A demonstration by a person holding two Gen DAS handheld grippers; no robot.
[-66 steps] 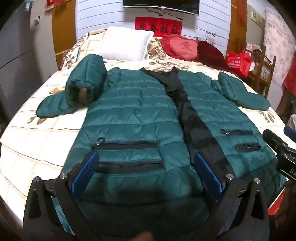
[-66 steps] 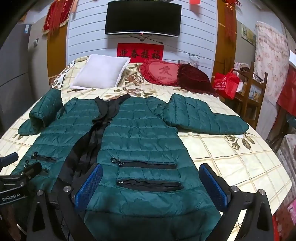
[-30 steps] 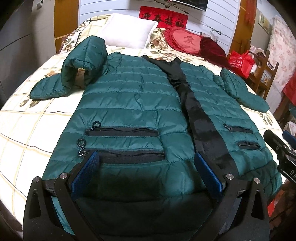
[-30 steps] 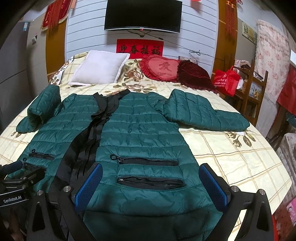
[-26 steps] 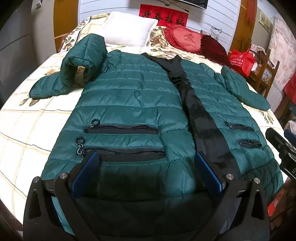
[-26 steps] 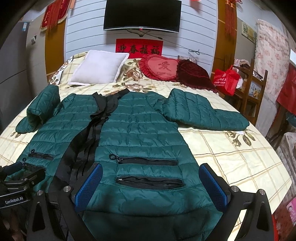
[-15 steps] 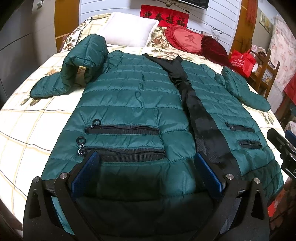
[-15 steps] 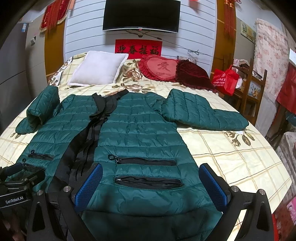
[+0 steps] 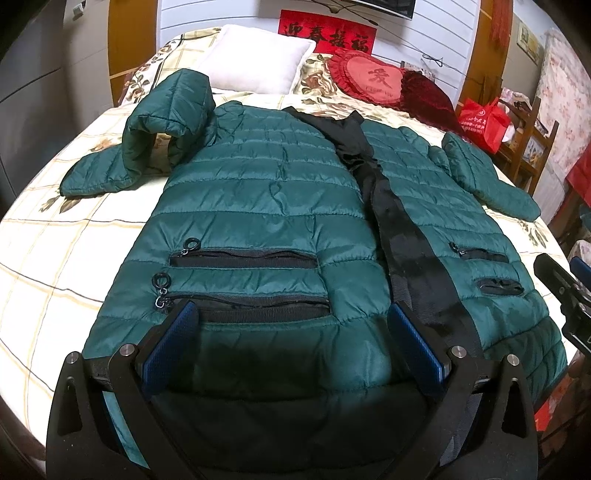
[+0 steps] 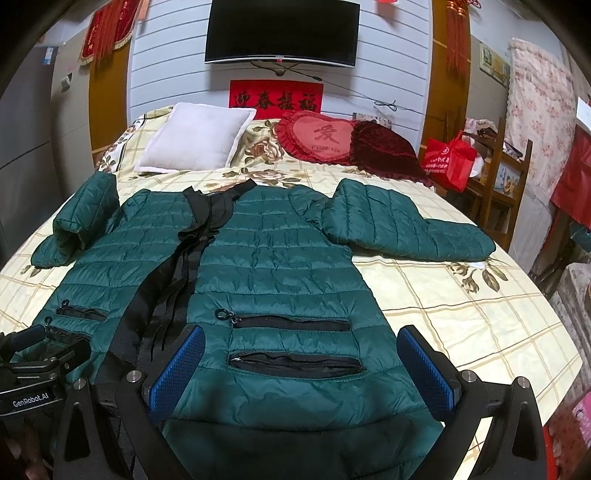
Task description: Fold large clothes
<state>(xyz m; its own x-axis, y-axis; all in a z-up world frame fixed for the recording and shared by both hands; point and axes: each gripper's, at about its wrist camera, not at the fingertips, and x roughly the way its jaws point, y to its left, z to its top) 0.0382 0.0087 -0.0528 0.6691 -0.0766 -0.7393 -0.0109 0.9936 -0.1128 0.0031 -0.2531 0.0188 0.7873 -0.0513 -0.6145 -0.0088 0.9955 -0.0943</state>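
Firstly, left wrist view:
Left gripper: jaws spread wide, gripping nothing; blue pads sit over the near hem, one on each side of the lower left front panel.
Jacket: dark green, quilted, lying face up and spread flat on the bed; black centre strip runs from collar to hem.
Pockets: two zipped openings on this panel, one above the other; ring pulls at their left ends.
Left sleeve: bent back on itself, humped up beside the shoulder; cuff end lies flat on the bedspread.
Right gripper: seen only as a black part at the right edge, beside the hem.

Right wrist view:
Right gripper: jaws spread wide, gripping nothing; poised over the hem of the right front panel.
Jacket: hem nearest the camera, collar towards the pillows; two zipped pockets between the pads.
Right sleeve: stretched outward, flat on the bedspread.
Pillows: white one; red heart cushion; dark red cushion; all at the head of the bed.
Wall: television above a red banner.
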